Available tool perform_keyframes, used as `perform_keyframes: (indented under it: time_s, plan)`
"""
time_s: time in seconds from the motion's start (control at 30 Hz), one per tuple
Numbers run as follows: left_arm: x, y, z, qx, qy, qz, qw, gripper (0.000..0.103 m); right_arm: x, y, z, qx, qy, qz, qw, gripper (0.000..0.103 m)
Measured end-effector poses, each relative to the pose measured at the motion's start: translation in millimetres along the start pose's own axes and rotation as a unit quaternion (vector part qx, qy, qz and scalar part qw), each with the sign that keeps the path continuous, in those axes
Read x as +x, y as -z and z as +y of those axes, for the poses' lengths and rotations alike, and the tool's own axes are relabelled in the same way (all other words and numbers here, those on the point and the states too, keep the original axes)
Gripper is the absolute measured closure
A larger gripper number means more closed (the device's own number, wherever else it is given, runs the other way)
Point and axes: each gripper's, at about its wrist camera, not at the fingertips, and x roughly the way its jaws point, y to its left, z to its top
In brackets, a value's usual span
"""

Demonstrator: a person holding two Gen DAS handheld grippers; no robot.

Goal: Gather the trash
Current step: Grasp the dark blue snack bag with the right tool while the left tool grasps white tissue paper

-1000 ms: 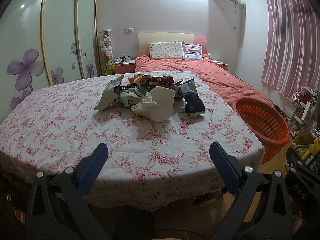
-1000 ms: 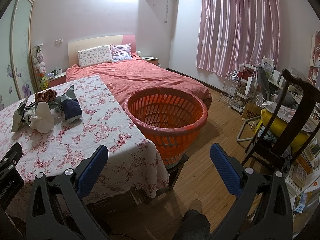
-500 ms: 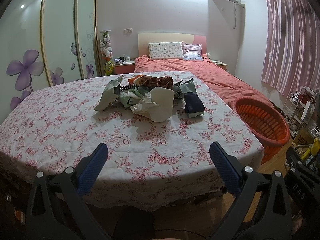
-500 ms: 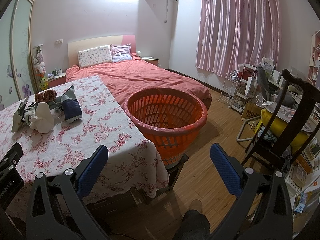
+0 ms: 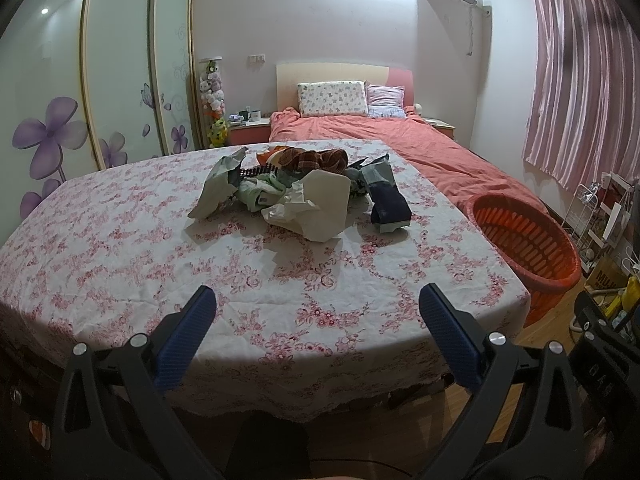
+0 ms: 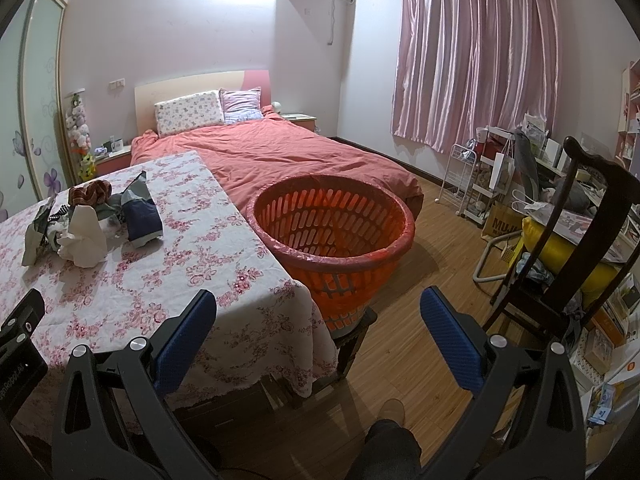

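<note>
A pile of trash (image 5: 304, 192) lies on the far middle of the table with the floral cloth (image 5: 160, 264): crumpled white paper (image 5: 316, 212), a grey wrapper (image 5: 218, 188), a dark blue packet (image 5: 388, 204) and a brown item. The pile also shows in the right wrist view (image 6: 88, 220). An orange basket (image 6: 332, 232) stands on a stool beside the table's right edge; it also shows in the left wrist view (image 5: 524, 240). My left gripper (image 5: 318, 316) is open and empty at the table's near edge. My right gripper (image 6: 318, 320) is open and empty over the table's near right corner.
A bed with a red cover (image 6: 280, 160) lies behind the table and basket. A dark wooden chair (image 6: 568, 248) and a cluttered rack (image 6: 480, 184) stand at the right. A wardrobe with flower doors (image 5: 80, 100) is at the left. Wooden floor (image 6: 432, 280) lies between basket and chair.
The left wrist view has shifted very slightly. Both grippers stay open and nothing else has moved.
</note>
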Motion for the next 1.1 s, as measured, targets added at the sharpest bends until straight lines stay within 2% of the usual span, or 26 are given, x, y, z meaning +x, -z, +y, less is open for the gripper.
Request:
perform_keyframes:
  time_s: [0.27, 0.47, 0.57, 0.77, 0.93, 1.1]
  plan:
    - [20, -3, 24, -0.018, -0.001, 0.014, 0.9997, 0.004, 14, -6, 13, -0.001, -0.025, -0.005, 1.000, 0.002]
    - [44, -10, 56, -0.044, 0.000, 0.024, 0.9988, 0.004, 38, -19, 29, 0.011, -0.090, 0.016, 0.996, 0.005]
    - [53, -13, 66, -0.050, -0.001, 0.028, 0.9984, 0.004, 53, -30, 50, 0.002, -0.139, 0.030, 0.990, 0.006]
    - [71, -21, 77, -0.045, -0.015, 0.030, 0.9984, 0.004, 76, -49, 96, -0.041, -0.183, 0.035, 0.982, 0.006]
    - [90, -29, 88, -0.053, -0.006, 0.044, 0.9976, 0.004, 104, -63, 129, -0.066, -0.207, 0.053, 0.975, 0.006]
    - [106, -35, 98, -0.066, 0.001, 0.055, 0.9963, 0.004, 134, -68, 153, -0.066, -0.223, 0.084, 0.969, 0.016]
